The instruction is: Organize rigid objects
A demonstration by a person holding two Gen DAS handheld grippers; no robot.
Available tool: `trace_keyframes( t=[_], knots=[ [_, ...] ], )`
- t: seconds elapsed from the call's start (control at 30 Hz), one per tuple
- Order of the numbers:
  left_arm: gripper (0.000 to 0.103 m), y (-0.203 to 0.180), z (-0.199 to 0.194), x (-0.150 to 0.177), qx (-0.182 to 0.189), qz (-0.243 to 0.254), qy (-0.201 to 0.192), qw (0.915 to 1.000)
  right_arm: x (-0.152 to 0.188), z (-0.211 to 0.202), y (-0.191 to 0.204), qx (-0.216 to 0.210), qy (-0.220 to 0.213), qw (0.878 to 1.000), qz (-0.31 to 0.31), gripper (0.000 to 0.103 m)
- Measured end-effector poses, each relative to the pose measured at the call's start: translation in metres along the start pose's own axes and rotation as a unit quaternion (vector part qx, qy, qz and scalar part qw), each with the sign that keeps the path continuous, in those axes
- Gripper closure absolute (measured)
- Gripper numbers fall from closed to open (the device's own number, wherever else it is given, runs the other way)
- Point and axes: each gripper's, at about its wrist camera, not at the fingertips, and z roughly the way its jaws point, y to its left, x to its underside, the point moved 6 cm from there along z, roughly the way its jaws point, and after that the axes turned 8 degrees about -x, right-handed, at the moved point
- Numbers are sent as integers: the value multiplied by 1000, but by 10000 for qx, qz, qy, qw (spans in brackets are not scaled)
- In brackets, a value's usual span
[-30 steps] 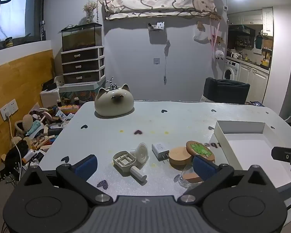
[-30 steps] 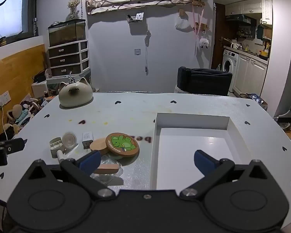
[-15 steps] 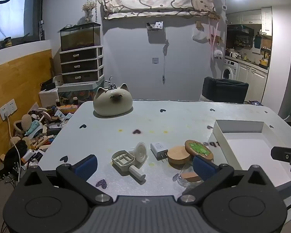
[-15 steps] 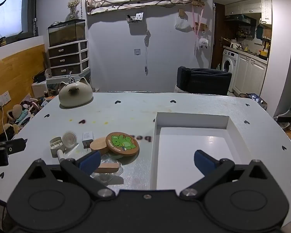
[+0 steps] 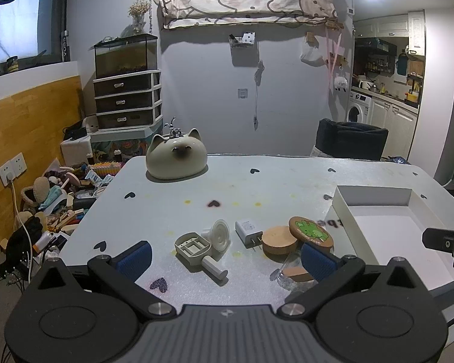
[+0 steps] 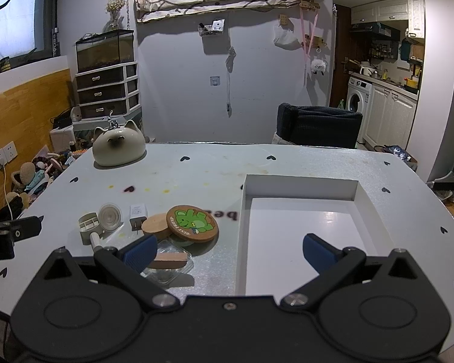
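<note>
Both grippers (image 5: 225, 257) (image 6: 228, 251) wide apart, empty, above cluttered coasters (image 6: 192, 223), charger (image 5: 248, 230), beside white tray (image 6: 299, 186).

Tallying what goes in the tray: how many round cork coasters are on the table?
2: a plain round cork coaster, and a cork coaster with a green cartoon print leaning on it, left of the white tray.

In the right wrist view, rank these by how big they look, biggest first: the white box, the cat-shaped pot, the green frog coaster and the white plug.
1. white box
2. cat-shaped pot, though it sits farthest back, so it may really be bigger than it looks
3. green frog coaster
4. white plug
</note>
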Motion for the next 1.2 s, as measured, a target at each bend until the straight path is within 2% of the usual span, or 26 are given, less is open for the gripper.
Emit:
trace_keyframes(
  t=[1.2],
  knots=[
    [0, 0, 0, 0, 5, -8, 13, 10000, -1, 0, 0, 3, 3, 10000, -1, 0]
  ],
)
